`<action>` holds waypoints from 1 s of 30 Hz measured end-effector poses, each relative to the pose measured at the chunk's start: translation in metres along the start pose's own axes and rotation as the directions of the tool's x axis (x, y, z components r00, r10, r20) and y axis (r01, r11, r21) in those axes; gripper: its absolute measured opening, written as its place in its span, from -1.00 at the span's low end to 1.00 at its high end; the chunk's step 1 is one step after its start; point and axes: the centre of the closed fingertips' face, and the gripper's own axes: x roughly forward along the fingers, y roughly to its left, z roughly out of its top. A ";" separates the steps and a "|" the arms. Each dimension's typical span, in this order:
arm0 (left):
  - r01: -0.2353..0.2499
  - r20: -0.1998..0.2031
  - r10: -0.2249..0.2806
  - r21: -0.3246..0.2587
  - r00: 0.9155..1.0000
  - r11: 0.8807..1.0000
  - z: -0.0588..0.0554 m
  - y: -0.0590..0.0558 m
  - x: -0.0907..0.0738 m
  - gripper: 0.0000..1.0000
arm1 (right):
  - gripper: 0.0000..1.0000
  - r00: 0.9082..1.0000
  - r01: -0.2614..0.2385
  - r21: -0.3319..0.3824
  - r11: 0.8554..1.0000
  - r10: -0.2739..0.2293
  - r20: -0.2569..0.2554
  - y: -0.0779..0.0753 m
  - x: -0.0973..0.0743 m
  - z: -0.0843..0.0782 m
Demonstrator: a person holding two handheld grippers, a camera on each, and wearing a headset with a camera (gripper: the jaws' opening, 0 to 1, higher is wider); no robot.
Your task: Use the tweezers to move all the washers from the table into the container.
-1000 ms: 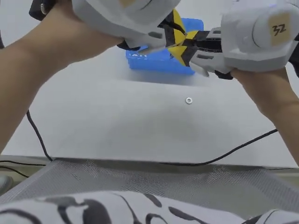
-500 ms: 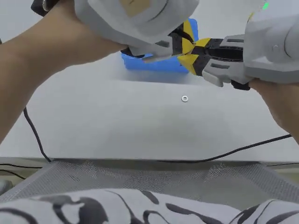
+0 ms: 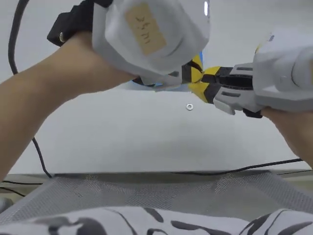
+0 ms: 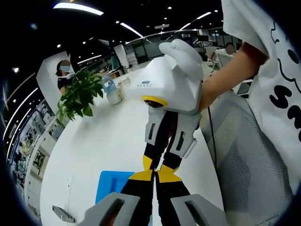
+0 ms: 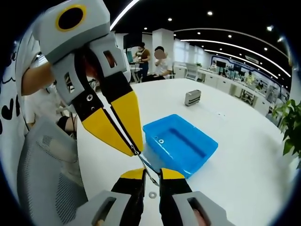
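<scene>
The blue rectangular plastic container [image 5: 194, 165] stands on the white counter [image 5: 230, 193] and holds one small metal washer [image 5: 161, 141] near a corner of its floor. A second metal washer [image 5: 152, 194] lies on the counter just in front of the container, close below the right gripper [image 5: 152, 175]. That gripper's jaws pinch the thin metal tweezers [image 5: 146, 170]. The left gripper [image 5: 135, 149] reaches in tip to tip with it, jaws pressed together at the tweezers' far end; whether they grip the tweezers cannot be told.
</scene>
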 end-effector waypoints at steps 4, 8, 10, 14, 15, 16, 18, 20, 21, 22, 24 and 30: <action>0.026 -0.010 -0.026 -0.006 1.000 1.000 0.004 -0.019 0.023 -1.00 | -0.85 1.000 -0.010 0.029 1.000 0.011 -0.014 0.006 0.002 -0.008; 0.042 -0.008 -0.042 -0.020 0.999 0.999 0.002 -0.023 0.029 -1.00 | -0.85 0.999 -0.013 0.041 0.999 0.014 -0.029 0.008 0.003 -0.013; 0.046 -0.010 -0.046 -0.027 0.999 0.999 0.000 -0.023 0.030 -1.00 | -0.85 0.999 -0.017 0.047 0.999 0.018 -0.034 0.009 0.004 -0.014; 0.057 -0.018 -0.057 -0.032 0.998 0.998 -0.002 -0.025 0.033 -1.00 | -0.85 0.999 -0.025 0.060 0.998 0.027 -0.040 0.010 0.007 -0.017; 0.057 -0.021 -0.058 -0.032 0.998 0.998 -0.003 -0.025 0.034 -1.00 | -0.85 0.999 -0.026 0.063 0.998 0.029 -0.041 0.010 0.008 -0.017; 0.058 -0.022 -0.058 -0.033 0.998 0.998 -0.005 -0.025 0.035 -1.00 | -0.85 0.999 -0.028 0.067 0.997 0.030 -0.041 0.010 0.009 -0.018; 0.062 -0.025 -0.063 -0.039 0.998 0.997 -0.008 -0.025 0.036 -1.00 | -0.85 0.998 -0.034 0.072 0.997 0.038 -0.046 0.012 0.011 -0.020; 0.067 -0.027 -0.068 -0.046 0.997 0.997 -0.009 -0.026 0.036 -1.00 | -0.85 0.998 -0.042 0.073 0.996 0.046 -0.050 0.013 0.012 -0.021; 0.068 -0.027 -0.069 -0.050 0.997 0.996 -0.010 -0.027 0.037 -1.00 | -0.85 0.997 -0.045 0.076 0.996 0.049 -0.053 0.013 0.012 -0.022; 0.068 -0.026 -0.070 -0.051 0.997 0.996 -0.010 -0.027 0.037 -1.00 | -0.85 0.997 -0.044 0.074 0.996 0.048 -0.053 0.013 0.012 -0.022; 0.066 -0.019 -0.067 -0.058 0.998 0.996 -0.009 -0.026 0.038 -1.00 | -0.85 0.997 -0.042 0.072 0.997 0.046 -0.054 0.012 0.012 -0.023; 0.058 -0.017 -0.060 -0.071 0.998 0.996 -0.008 -0.023 0.038 -1.00 | -0.84 0.997 -0.043 0.071 0.997 0.047 -0.057 0.010 0.012 -0.023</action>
